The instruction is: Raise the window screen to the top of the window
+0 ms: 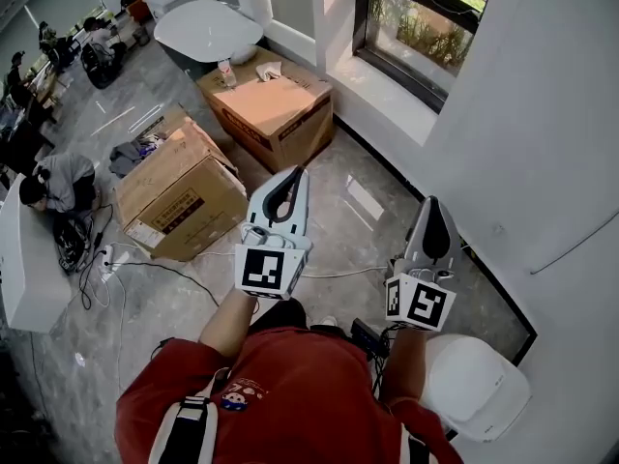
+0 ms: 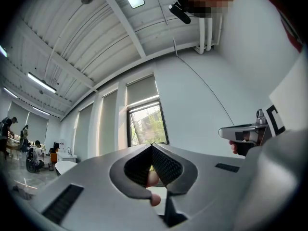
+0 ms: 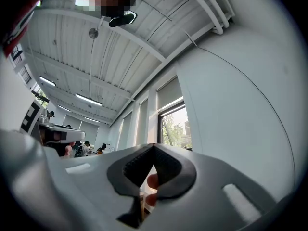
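Left gripper (image 1: pixel 299 172): jaws clenched, tips meeting, nothing between them, touching nothing. It is held down and to the left of the window (image 1: pixel 418 25), well apart from it. Its nose points toward the window wall and tilts slightly up.

Right gripper (image 1: pixel 434 202): the same, jaws closed tip to tip, empty, no contact. It is held below the window, closer to that wall than the left one, and also tilts up a little.

Screen (image 2: pixel 142 89): a grey panel covering the upper part of the window opening, with glass and greenery showing beneath it. It hangs flat and vertical in the window frame, facing the room. Its bottom edge runs level, side to side across the window. Both grippers are well below it.
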